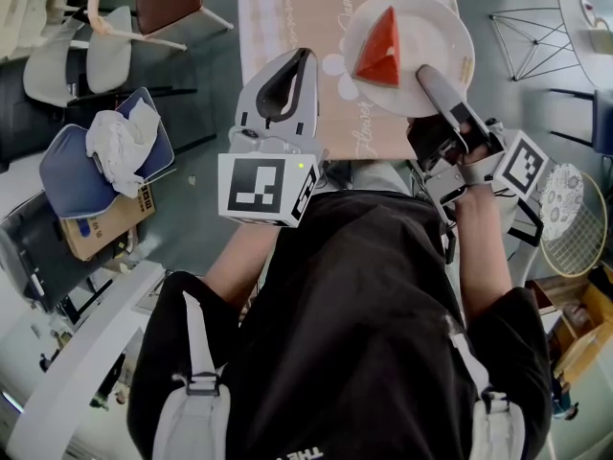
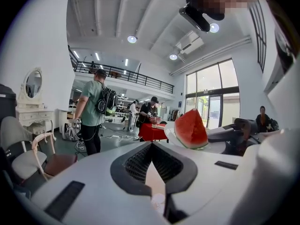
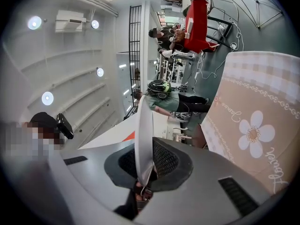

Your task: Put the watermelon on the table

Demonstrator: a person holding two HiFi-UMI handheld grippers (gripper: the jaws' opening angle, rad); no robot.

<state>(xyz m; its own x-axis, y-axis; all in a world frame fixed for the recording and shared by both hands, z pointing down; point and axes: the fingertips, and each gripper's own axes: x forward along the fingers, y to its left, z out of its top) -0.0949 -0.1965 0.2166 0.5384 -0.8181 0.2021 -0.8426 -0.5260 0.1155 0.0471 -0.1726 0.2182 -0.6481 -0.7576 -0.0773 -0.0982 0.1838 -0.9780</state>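
Setting: a high, white-walled hall with a grey floor. A table under a beige cloth with checked border and daisy print stood at the top of the head view.

Item 1. Watermelon: one red wedge with a pale green rind, sitting upright on a white plate, left of the plate's centre. In the left gripper view the wedge showed to the right, beyond the jaws.

Item 2. Plate: round and white, held over the table's right part. In the right gripper view it appeared edge-on, with a gap between it and the cloth, so it was probably clear of the table, though contact could not be ruled out.

Item 3. Right gripper: jaws pinching the plate's near rim, which ran between the black pads.

Item 4. Left gripper: jaw tips pressed together with nothing between them, hovering at the table's near edge, left of the plate and apart from it.

Item 5. Surroundings: a wooden chair and a white chair left of the table; a blue cushion bearing a crumpled white cloth; a cardboard box beside it; a racket at the right.
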